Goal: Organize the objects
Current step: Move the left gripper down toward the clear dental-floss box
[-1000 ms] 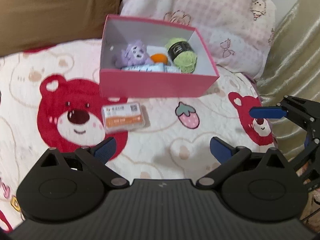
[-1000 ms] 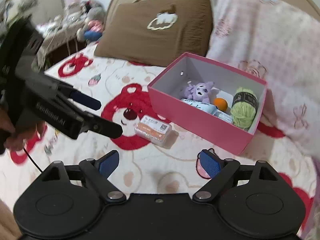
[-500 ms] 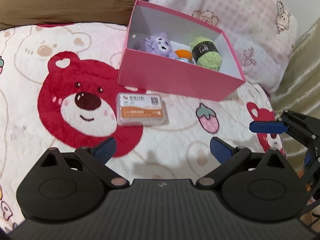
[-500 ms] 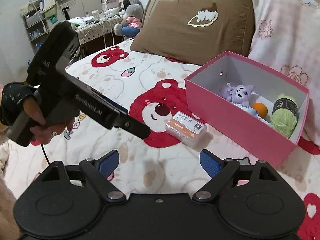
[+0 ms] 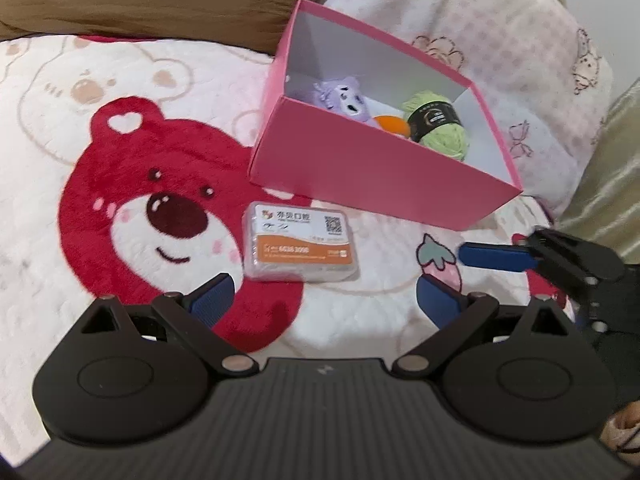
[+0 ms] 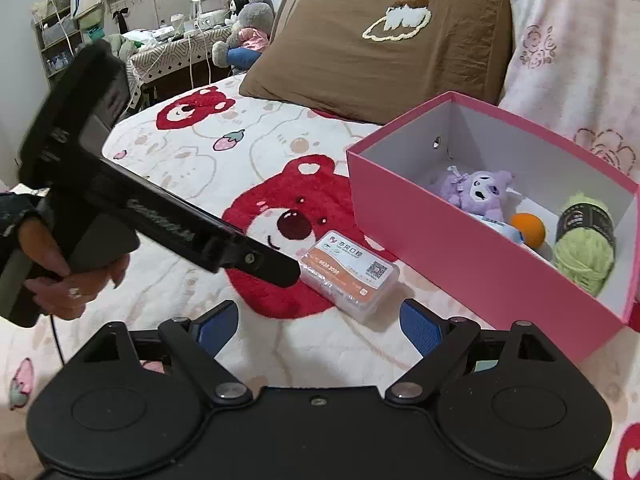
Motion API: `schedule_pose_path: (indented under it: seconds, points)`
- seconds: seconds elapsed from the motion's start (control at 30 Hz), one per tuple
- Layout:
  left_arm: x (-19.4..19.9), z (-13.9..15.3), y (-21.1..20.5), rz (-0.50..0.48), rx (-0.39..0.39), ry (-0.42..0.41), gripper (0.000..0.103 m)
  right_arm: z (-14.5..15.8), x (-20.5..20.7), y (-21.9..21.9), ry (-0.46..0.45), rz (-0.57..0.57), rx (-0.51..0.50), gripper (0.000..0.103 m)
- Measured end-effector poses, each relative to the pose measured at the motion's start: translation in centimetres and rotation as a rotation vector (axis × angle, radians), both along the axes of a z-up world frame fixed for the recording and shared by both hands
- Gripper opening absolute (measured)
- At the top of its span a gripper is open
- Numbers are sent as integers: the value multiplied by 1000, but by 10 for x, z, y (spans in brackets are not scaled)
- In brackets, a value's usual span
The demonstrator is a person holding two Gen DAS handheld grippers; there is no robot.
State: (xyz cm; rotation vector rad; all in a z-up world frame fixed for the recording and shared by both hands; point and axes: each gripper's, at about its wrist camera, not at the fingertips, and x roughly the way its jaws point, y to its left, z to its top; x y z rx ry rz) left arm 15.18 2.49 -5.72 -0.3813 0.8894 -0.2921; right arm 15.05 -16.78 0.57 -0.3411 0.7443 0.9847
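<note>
While seen from left wrist: left gripper (image 5: 324, 294) wide open, empty, near clear card case (image 5: 301, 246) lying on blanket (image 5: 48, 184) outside pink box (image 5: 372, 168); plush, orange ball, yarn already boxed. From right wrist: right gripper (image 6: 316, 322) wide open, empty; case (image 6: 349, 271) left to pack.

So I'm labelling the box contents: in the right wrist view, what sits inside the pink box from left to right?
Purple plush toy → orange ball → green yarn ball.

bed: bear-print blanket (image 6: 224, 168) | brown pillow (image 6: 380, 40) | cluttered table (image 6: 176, 46) beyond
</note>
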Motion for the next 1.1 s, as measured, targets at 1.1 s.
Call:
schedule_pose_path:
  seconds: [1.1]
  points:
    - [43,-55,7,2,-134,43,62,-92,46,17,98,-132,130,77]
